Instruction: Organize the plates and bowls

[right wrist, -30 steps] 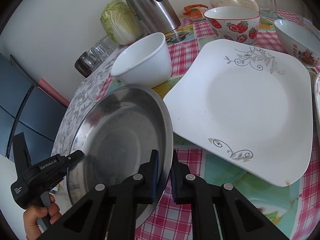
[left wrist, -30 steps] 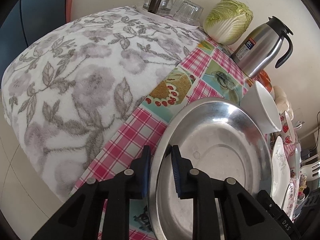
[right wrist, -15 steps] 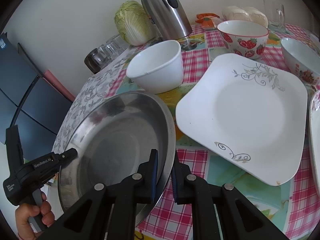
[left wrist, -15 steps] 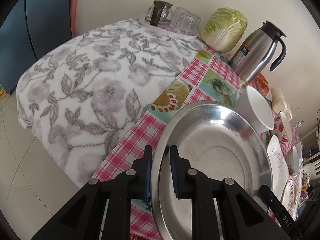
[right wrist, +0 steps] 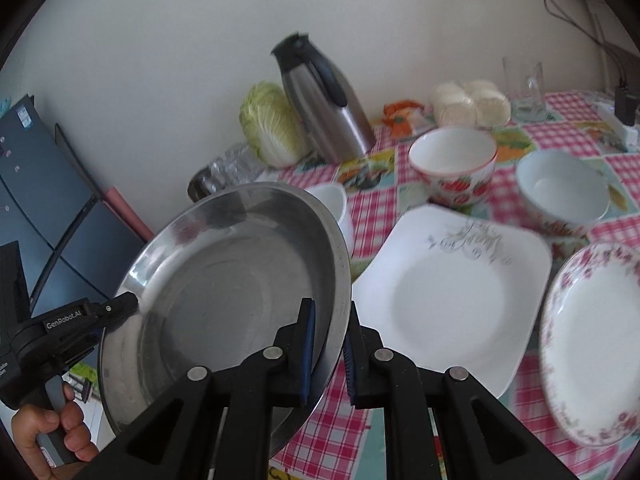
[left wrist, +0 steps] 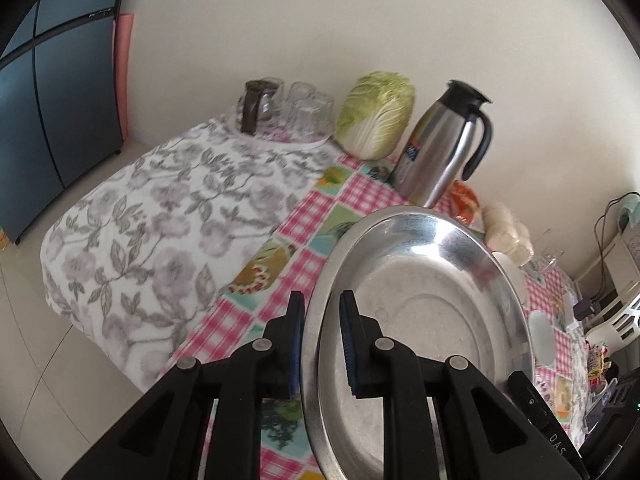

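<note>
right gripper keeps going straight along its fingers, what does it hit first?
Likely the square white plate: the right gripper, clamped on the steel pan rim, points down toward its near edge. Depth unclear.

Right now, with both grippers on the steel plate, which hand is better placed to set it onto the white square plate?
Right. The right gripper pinches the steel plate on the rim nearest the white square plate; the left gripper holds the far rim.

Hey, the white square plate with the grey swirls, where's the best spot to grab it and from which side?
Probably the raised rim of the square plate at its near corner, coming in low from the camera's side. It lies flat on the checked tablecloth, so only the upturned edge gives the pads purchase, and bowls crowd the far side.
</note>
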`<state>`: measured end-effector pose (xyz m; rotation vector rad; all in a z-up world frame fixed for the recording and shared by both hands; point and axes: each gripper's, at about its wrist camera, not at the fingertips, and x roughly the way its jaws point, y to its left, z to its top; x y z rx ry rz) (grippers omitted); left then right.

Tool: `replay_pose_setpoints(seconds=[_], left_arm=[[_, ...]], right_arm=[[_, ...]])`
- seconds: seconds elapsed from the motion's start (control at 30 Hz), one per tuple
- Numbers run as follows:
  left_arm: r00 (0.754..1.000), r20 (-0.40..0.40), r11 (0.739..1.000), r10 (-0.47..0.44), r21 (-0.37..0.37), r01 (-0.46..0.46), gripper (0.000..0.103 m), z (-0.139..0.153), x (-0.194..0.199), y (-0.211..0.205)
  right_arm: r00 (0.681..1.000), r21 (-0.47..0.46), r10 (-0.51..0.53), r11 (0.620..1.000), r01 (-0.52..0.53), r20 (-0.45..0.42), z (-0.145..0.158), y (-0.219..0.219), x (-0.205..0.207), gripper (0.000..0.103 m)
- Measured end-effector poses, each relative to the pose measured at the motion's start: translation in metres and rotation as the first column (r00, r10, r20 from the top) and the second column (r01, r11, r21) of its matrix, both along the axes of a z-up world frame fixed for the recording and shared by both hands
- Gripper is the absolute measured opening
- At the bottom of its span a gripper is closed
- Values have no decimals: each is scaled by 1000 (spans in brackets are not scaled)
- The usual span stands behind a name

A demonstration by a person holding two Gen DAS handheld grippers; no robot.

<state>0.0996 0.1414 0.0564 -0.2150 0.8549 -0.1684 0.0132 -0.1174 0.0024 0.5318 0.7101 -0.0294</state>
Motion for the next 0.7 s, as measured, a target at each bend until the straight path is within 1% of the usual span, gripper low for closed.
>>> replay_pose_setpoints(seconds=[0.1,0.17,0.3,0.47,0.6,0.7], left_arm=[[999,31,1000,-26,-13,26,18,15,-3,-21],[998,45,999,-48,-6,48,18,22,-3,-36],[995,63,996,-81,-25,82,18,33,-5,-63],[989,78,991,-127,-33,130,18,40,-8,-100],[983,82,984,-166,-44,170,18,43,-10,-126],[977,83,979,-197,-38,200,18,42,-12,-144]], right_arm=[[998,-5,-48,999,48,45,14,-16,-10,14],[995,-12,-81,997,82,64,21,-26,-15,14],[985,-9,-134,991,136,110,34,-50,-27,14],[966,6,-205,978,207,159,45,-82,-45,14],[950,42,-258,966,255,177,47,-107,-58,14],[939,38,-287,958,285,188,48,-122,-67,14]])
